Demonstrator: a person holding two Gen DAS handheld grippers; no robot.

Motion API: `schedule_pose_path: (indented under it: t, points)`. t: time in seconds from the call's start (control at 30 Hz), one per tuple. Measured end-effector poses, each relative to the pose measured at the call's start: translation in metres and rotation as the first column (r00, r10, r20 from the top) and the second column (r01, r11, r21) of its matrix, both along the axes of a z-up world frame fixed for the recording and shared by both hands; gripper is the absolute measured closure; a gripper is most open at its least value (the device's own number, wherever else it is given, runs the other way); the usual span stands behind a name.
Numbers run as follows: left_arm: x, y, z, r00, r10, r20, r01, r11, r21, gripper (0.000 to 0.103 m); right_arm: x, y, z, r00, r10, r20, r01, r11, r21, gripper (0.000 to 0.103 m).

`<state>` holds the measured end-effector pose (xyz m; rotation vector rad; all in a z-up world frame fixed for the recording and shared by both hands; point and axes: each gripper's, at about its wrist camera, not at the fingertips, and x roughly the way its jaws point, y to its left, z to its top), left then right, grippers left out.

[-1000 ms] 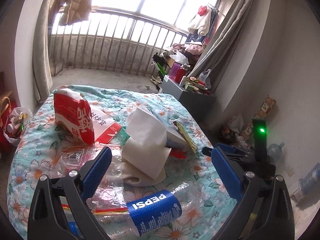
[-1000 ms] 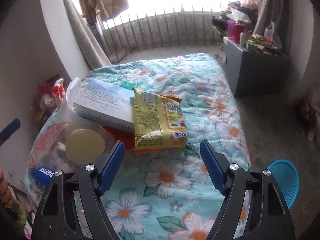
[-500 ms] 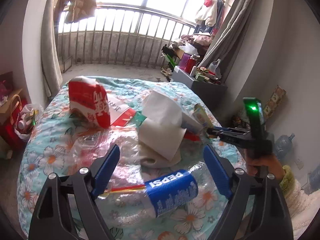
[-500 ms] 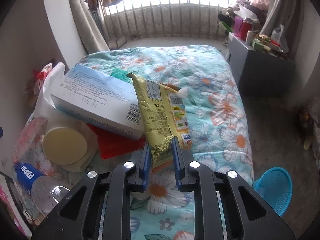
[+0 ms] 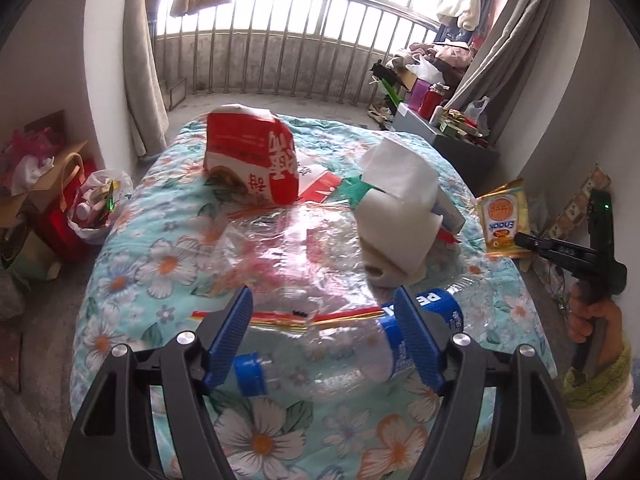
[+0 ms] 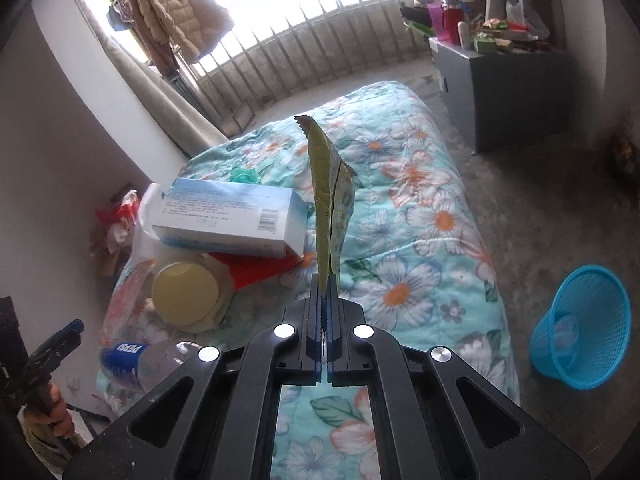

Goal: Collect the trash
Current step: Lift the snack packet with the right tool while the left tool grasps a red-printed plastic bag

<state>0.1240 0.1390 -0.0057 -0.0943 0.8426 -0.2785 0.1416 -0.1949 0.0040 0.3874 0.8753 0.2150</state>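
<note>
The right gripper (image 6: 325,280) has its fingers pinched tight on the lower edge of a yellow snack packet (image 6: 330,196), which stands up edge-on above the bed (image 6: 420,240), clear of the quilt. From the left side the same packet (image 5: 505,220) shows its orange "Enook" face, hanging off the far right edge of the bed with the right gripper (image 5: 520,240) clamped on its bottom edge.

The left gripper (image 5: 324,330) has its fingers spread wide and holds nothing. They straddle a clear Pepsi bottle (image 5: 340,356) lying on its side at the near edge of the bed, blue cap to the left, label to the right; I cannot tell whether either finger touches it.

Farther back on the quilt lies a crumpled clear wrapper (image 5: 280,248). Beyond it a red and white bag (image 5: 252,164) stands to the left, and a white paper roll (image 5: 396,216) sits to the right. A pale blue box (image 6: 228,216) rests across the roll, just left of the raised packet.

A blue basket (image 6: 584,328) sits tilted on the floor to the right of the bed, well apart from the packet.
</note>
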Motion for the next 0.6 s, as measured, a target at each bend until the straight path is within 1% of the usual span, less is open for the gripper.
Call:
schedule_pose_path:
  t: [0.07,0.17,0.23,0.27,0.3,0.33,0.4,0.43,0.47,0.53,0.6]
  points:
    - [-0.001,0.007,0.000,1.000,0.020,-0.011,-0.020,1.000,-0.006,0.032,-0.007,0.001,0.000,1.000,0.009,-0.004,-0.009,0.999,0.034,0.103]
    - [0.001,0.028,-0.003,0.996,0.076,-0.036,-0.078,0.996,-0.048,0.032,-0.013,0.005,-0.001,1.000,0.018,-0.006,-0.018,0.998,0.054,0.103]
    - [0.008,0.050,-0.010,0.989,0.120,-0.089,-0.131,0.983,-0.130,0.032,-0.012,0.007,-0.003,1.000,0.020,-0.014,-0.019,0.998,0.056,0.103]
    - [0.012,0.060,-0.014,0.982,0.141,-0.124,-0.162,0.970,-0.180,0.032,-0.013,0.007,-0.004,1.000,0.020,-0.019,-0.019,0.998,0.060,0.103]
    - [0.016,0.076,-0.021,0.973,0.160,-0.168,-0.199,0.946,-0.254,0.032,-0.013,0.007,-0.005,1.000,0.020,-0.023,-0.018,0.998,0.064,0.103]
    - [0.019,0.086,-0.026,0.966,0.170,-0.196,-0.224,0.926,-0.304,0.032,-0.013,0.006,-0.005,1.000,0.018,-0.024,-0.016,0.998,0.067,0.103]
    - [0.024,0.105,-0.038,0.947,0.181,-0.265,-0.280,0.867,-0.411,0.033,-0.013,0.006,-0.005,1.000,0.013,-0.023,-0.012,0.998,0.067,0.103]
    - [0.026,0.113,-0.047,0.940,0.164,-0.298,-0.297,0.824,-0.482,0.033,-0.013,0.005,-0.004,1.000,0.010,-0.023,-0.008,0.998,0.067,0.103]
    - [0.028,0.118,-0.053,0.935,0.151,-0.322,-0.311,0.788,-0.532,0.033,-0.013,0.005,-0.005,1.000,0.007,-0.024,-0.005,0.998,0.067,0.103]
    - [0.033,0.123,-0.066,0.927,0.117,-0.355,-0.325,0.721,-0.611,0.033,-0.013,0.005,-0.006,1.000,0.001,-0.030,0.001,0.998,0.064,0.103]
    - [0.037,0.123,-0.075,0.914,0.106,-0.392,-0.354,0.681,-0.642,0.034,-0.012,0.006,-0.008,0.999,-0.003,-0.037,0.006,0.998,0.064,0.103]
